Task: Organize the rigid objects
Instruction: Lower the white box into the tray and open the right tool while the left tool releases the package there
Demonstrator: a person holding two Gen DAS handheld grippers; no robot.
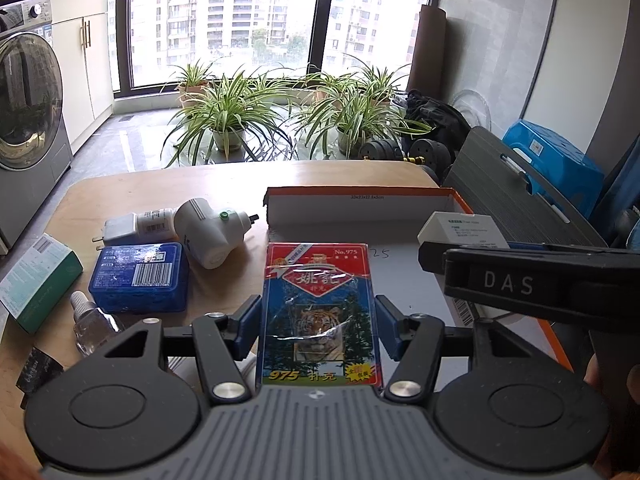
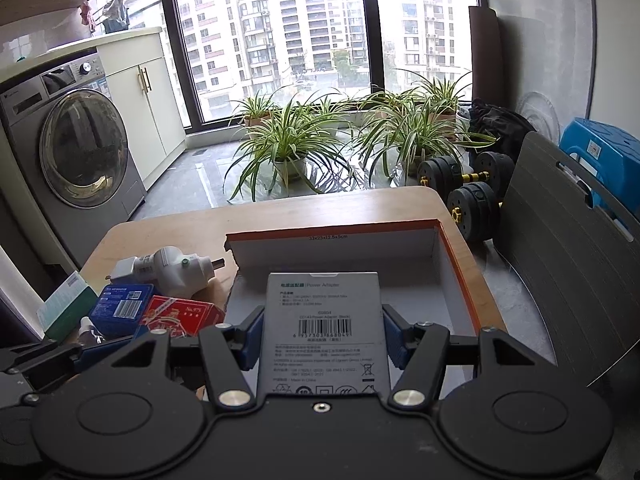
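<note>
Low in the centre of the left wrist view, the left gripper [image 1: 318, 330] has its jaws closed on the sides of a card pack [image 1: 320, 312], a red and blue box with a tiger picture, held flat and pointing toward the tray [image 1: 360, 194]. That tray, an orange-edged cardboard box with a white inside, fills the middle and right of the frame on the tabletop [image 1: 160, 188], so the pack seems poised at its near left edge for setting down inside. Centre-bottom of the right wrist view, the right gripper [image 2: 324, 338] has its jaws closed on an adapter box [image 2: 324, 328], white with a barcode, held over the tray's open floor, probably for the same reason. Left of the tray lie things not yet sorted: a white plug [image 1: 208, 232], a blue case [image 1: 140, 276], a green carton [image 1: 38, 280] and a small bottle [image 1: 90, 324]. Both loads look stiff, so side grips should hold.
</note>
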